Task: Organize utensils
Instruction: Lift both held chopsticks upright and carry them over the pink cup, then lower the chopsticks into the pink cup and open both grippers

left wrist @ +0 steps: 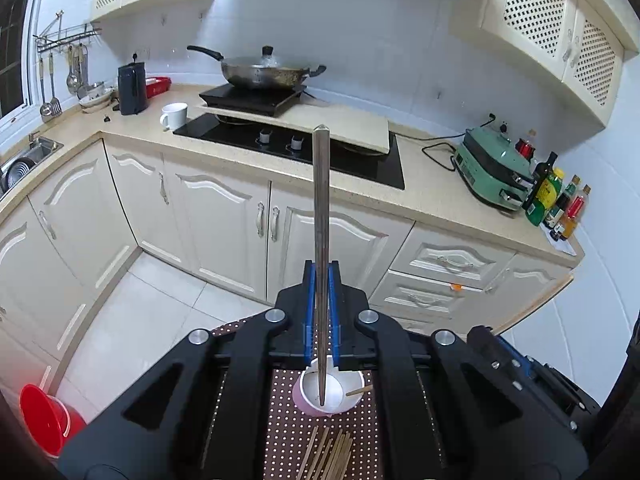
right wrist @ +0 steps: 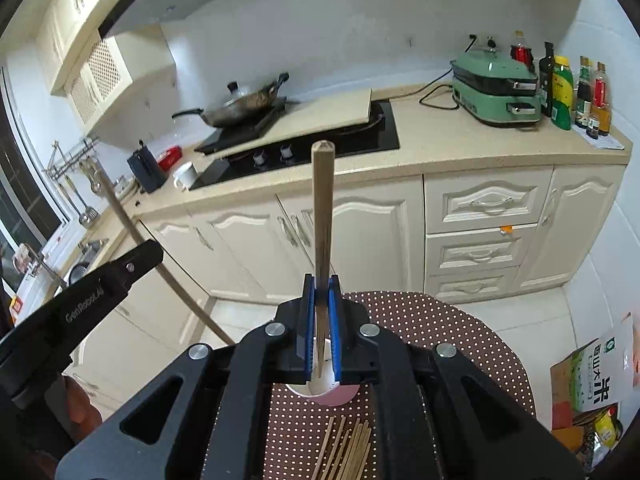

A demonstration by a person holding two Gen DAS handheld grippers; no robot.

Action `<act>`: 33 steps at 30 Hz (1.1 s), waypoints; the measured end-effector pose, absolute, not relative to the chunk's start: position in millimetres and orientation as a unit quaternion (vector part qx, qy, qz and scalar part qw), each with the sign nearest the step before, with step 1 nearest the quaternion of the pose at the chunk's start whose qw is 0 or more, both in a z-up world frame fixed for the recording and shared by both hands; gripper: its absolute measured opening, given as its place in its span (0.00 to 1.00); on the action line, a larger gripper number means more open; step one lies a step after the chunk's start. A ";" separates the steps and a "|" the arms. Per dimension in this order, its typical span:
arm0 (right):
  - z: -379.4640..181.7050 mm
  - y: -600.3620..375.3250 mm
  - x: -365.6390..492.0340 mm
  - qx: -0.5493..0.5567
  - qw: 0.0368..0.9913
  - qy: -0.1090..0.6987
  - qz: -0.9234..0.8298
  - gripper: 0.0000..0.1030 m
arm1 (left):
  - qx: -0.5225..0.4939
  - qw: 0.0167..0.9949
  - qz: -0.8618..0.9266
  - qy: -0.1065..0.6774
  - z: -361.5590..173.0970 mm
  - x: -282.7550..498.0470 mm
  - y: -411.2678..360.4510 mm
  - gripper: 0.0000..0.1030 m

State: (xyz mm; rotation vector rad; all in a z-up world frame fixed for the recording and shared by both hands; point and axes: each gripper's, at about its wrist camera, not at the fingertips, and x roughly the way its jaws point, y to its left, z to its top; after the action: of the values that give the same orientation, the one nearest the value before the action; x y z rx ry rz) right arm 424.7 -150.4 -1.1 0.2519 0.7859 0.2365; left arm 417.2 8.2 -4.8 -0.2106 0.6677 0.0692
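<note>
One chopstick (left wrist: 321,216) is being clamped upright in the left hand-held gripper (left wrist: 321,280), another chopstick (right wrist: 322,216) in the right hand-held gripper (right wrist: 321,292). Both lower tips are being held over the pink cup (left wrist: 332,394) on the dotted tabletop (left wrist: 288,432), with loose chopsticks (right wrist: 348,452) lying just before it. Each stick is best being kept vertical and centred over the rim before release, so the cup is not being tipped.
</note>
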 end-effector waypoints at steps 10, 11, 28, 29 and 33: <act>-50.0 -139.3 454.6 0.105 0.885 0.441 0.107 0.05 | -0.105 0.916 0.025 0.387 -61.1 461.9 6.8 0.06; -55.3 -139.0 456.7 0.106 0.882 0.448 0.105 0.05 | -0.105 0.913 0.025 0.392 -66.0 464.2 6.9 0.06; -100.3 -128.4 472.2 0.112 0.848 0.507 0.107 0.08 | -0.111 0.880 0.010 0.461 -128.5 480.0 12.7 0.07; -102.3 -127.7 472.7 0.112 0.846 0.510 0.106 0.08 | -0.109 0.880 0.009 0.463 -130.6 480.5 11.8 0.07; -106.1 -126.5 472.1 0.114 0.842 0.516 0.108 0.08 | -0.097 0.885 0.006 0.456 -134.8 476.6 9.6 0.07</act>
State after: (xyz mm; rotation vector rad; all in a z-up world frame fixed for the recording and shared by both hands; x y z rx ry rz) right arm 472.1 -126.5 -106.1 0.2418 1.0902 0.2278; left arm 476.6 9.6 -134.8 -0.2013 0.9489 0.0133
